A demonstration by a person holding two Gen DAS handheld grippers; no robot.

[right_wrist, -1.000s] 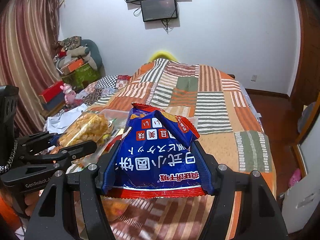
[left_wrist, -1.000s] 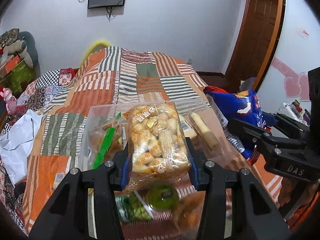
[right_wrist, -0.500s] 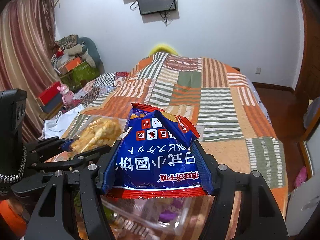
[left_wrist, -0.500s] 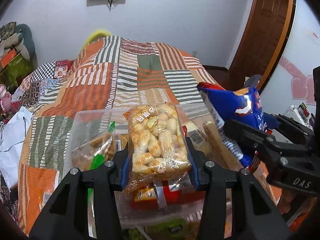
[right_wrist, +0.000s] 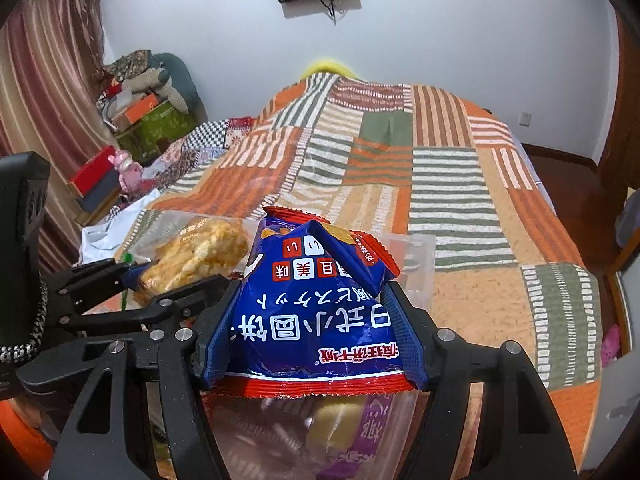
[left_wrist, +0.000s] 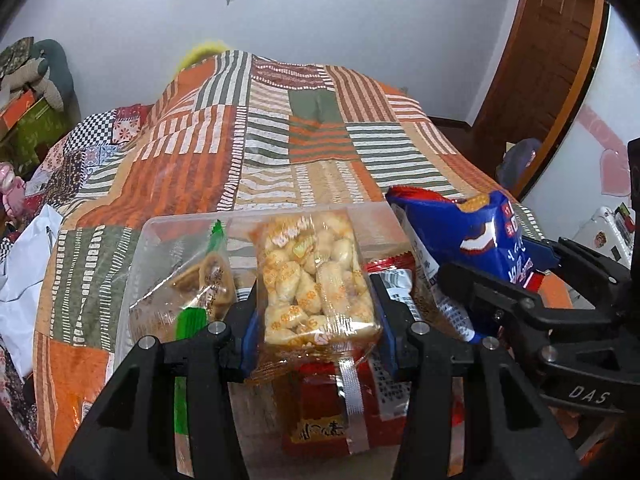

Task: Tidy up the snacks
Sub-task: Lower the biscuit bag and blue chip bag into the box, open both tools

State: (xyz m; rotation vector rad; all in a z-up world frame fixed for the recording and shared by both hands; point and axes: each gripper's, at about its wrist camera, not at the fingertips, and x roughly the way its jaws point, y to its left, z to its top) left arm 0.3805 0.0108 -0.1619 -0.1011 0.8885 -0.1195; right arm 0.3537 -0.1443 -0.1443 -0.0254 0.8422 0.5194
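Observation:
My left gripper [left_wrist: 316, 320] is shut on a clear bag of golden puffed snacks [left_wrist: 314, 276] and holds it over a clear plastic box [left_wrist: 160, 228] on the bed. The box holds a red packet [left_wrist: 320, 412] and a green-striped clear bag [left_wrist: 200, 280]. My right gripper [right_wrist: 316, 328] is shut on a blue and red snack bag [right_wrist: 316, 312], held over the box's right side [right_wrist: 416, 264]. The blue bag [left_wrist: 472, 240] and right gripper [left_wrist: 520, 300] show at right in the left wrist view. The puffed snack bag [right_wrist: 196, 252] and left gripper [right_wrist: 136, 284] show at left in the right wrist view.
The box sits on a patchwork quilt [left_wrist: 288, 140] in orange, green and white. A purple packet [right_wrist: 360, 428] lies in the box below the blue bag. White cloth [left_wrist: 20, 264] lies at the bed's left edge. A wooden door [left_wrist: 540, 60] stands at right.
Both grippers have moved forward and down over the clear box with their bags still held. The box interior now lies directly beneath them.

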